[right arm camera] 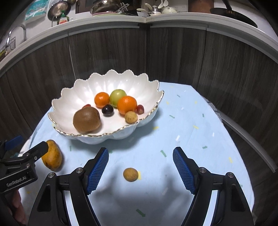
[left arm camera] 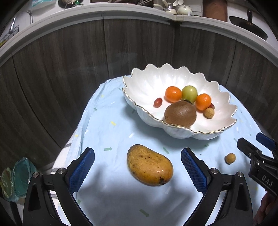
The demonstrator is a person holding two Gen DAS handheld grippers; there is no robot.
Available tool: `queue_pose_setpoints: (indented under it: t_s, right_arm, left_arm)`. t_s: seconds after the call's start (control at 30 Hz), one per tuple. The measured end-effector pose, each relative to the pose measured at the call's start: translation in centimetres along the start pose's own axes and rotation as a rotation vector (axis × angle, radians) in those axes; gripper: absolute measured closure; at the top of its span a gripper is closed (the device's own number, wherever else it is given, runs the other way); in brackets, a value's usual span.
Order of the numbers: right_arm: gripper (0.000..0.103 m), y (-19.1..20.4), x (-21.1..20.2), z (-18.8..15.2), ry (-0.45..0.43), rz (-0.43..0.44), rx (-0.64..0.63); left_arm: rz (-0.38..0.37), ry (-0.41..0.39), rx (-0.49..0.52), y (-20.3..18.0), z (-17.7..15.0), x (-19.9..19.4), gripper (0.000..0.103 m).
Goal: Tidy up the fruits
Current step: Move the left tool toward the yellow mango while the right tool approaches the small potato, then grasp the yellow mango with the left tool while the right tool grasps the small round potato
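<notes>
light: overhead, dim | shadows: soft | edges: fisheye-warped, perhaps blurred

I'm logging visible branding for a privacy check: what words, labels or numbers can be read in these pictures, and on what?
"GenRobot.AI": on the body of the left gripper, right wrist view.
"DAS": on the body of the right gripper, left wrist view; the rest is cut off.
Red label on the green dish soap bottle: too blurred to read.
Teal packet on the counter: print too small to read.
</notes>
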State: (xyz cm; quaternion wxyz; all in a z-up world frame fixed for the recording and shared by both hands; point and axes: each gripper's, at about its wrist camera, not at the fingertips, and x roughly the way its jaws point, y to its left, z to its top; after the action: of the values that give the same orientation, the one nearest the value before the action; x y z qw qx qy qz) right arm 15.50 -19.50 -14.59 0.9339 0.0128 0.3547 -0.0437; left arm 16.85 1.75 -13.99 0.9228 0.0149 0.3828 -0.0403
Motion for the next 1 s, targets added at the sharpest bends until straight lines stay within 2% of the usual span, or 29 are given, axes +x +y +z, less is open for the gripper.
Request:
queue_pose_setpoints:
  t_s: [0.6,1.0]
  right_arm:
    - [0.027,0.2,2.7,-1.8,0.084,0.031,-0.008]
    - [0.048,0.4,3.9,-2.5,0.132,0.051,-0.004]
  left_arm:
    - [0.057,0.081,-0.106,-0.3,-1.7,3.1,0.002]
    - [0.083,0.159,-0.142,-0.6,-2.5,4.6,0.008]
